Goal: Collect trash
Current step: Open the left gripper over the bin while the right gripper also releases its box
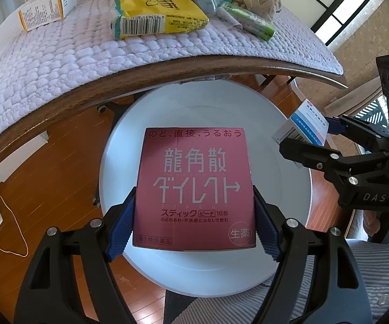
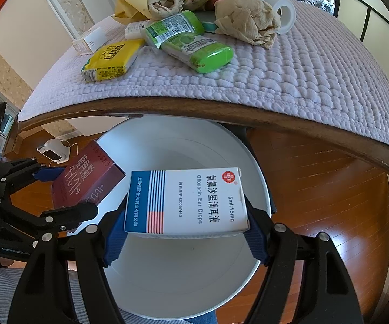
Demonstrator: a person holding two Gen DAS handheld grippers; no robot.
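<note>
A wood floor [image 1: 59, 178] lies under a table [image 1: 167, 66] with a bumpy white cover [image 1: 59, 62]. A big white bin [image 1: 281, 189] stands on the floor, right under both grippers, and part of it sits under the table edge. The inside that shows looks bare.

The left hand-held gripper [image 1: 194, 221] squeezes a pink box [image 1: 194, 189] between its blue pads, above the bin's open top. The right hand-held gripper [image 2: 186, 224] squeezes a white and blue ear drops box [image 2: 186, 202] the same way, just beside the pink one. The two boxes are close but do not touch.

Past the grippers, up on the table, more trash waits: a yellow pack [image 1: 162, 13], a green bottle [image 2: 197, 48], crumpled brown paper [image 2: 245, 21] and a small white box [image 1: 48, 8]. The table edge curves just ahead of the held boxes.
</note>
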